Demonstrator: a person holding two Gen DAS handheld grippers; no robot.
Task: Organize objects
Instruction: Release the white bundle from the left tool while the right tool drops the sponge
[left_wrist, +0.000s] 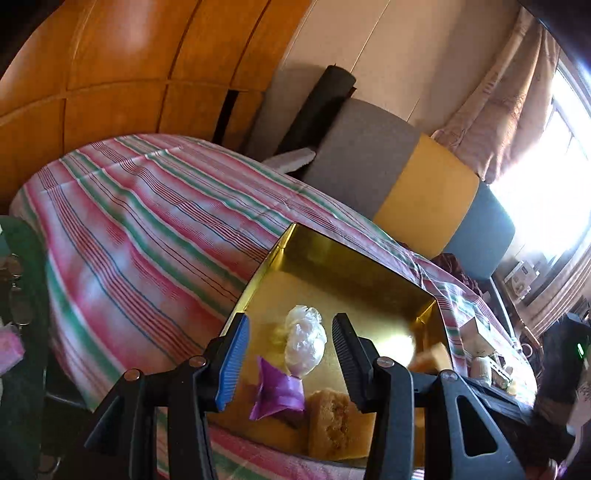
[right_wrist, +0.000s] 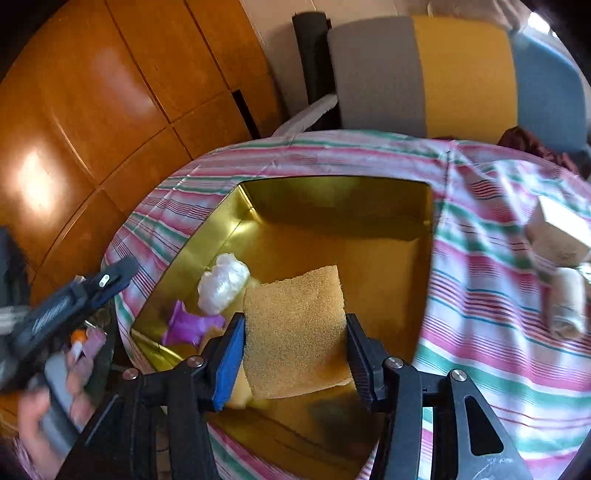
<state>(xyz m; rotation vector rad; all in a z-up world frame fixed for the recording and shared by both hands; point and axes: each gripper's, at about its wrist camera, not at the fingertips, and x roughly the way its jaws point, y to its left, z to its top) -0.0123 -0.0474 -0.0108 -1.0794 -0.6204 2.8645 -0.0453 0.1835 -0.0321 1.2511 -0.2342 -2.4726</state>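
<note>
A gold tray (left_wrist: 332, 254) (right_wrist: 332, 195) lies on the striped bedspread. In it lie a white plastic bag bundle (left_wrist: 304, 341) (right_wrist: 221, 282), a purple wrapper (left_wrist: 277, 393) (right_wrist: 188, 326) and a yellow sponge (left_wrist: 334, 424). My left gripper (left_wrist: 291, 365) is open and empty, just above the near part of the tray. My right gripper (right_wrist: 295, 363) is shut on a second yellow sponge (right_wrist: 295, 332) and holds it above the tray. That sponge shows blurred in the left wrist view (left_wrist: 434, 356).
The striped bedspread (left_wrist: 147, 229) (right_wrist: 498, 325) covers the bed. Small pale boxes and packets (right_wrist: 561, 258) (left_wrist: 484, 354) lie on it right of the tray. A grey, yellow and blue headboard (left_wrist: 406, 177) and a wooden wardrobe (right_wrist: 92, 110) stand behind.
</note>
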